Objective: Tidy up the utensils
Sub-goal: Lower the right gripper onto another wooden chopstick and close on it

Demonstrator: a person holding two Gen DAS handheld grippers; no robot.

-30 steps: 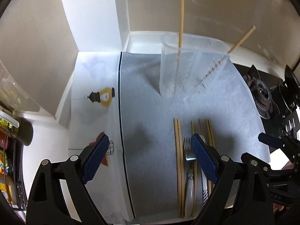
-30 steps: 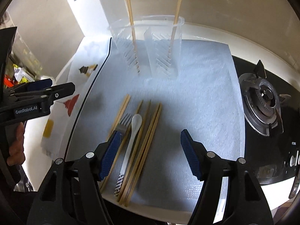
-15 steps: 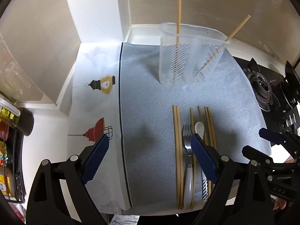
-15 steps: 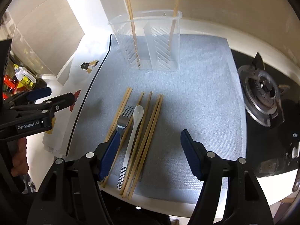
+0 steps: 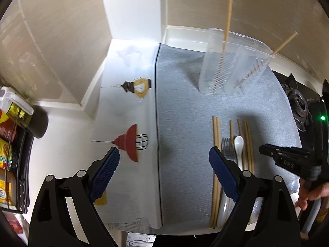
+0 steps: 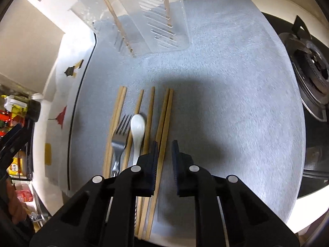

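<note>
Several wooden chopsticks lie side by side on the grey mat, with a metal fork and a white spoon among them. My right gripper hangs low over the rightmost chopstick pair. Its jaws are closing and stand narrow around the pair, with a gap still showing at the right pad. My left gripper is wide open over the mat's left edge, holding nothing. A clear holder at the back holds two upright chopsticks.
A gas burner sits right of the mat. A white mat with lamp drawings lies to the left. Bottles and packets fill a rack at far left. The counter's front edge runs just below the chopstick ends.
My right gripper has dropped toward the chopsticks and its jaws went from wide to narrow around the rightmost pair. My left gripper shifted a little and stayed open.
</note>
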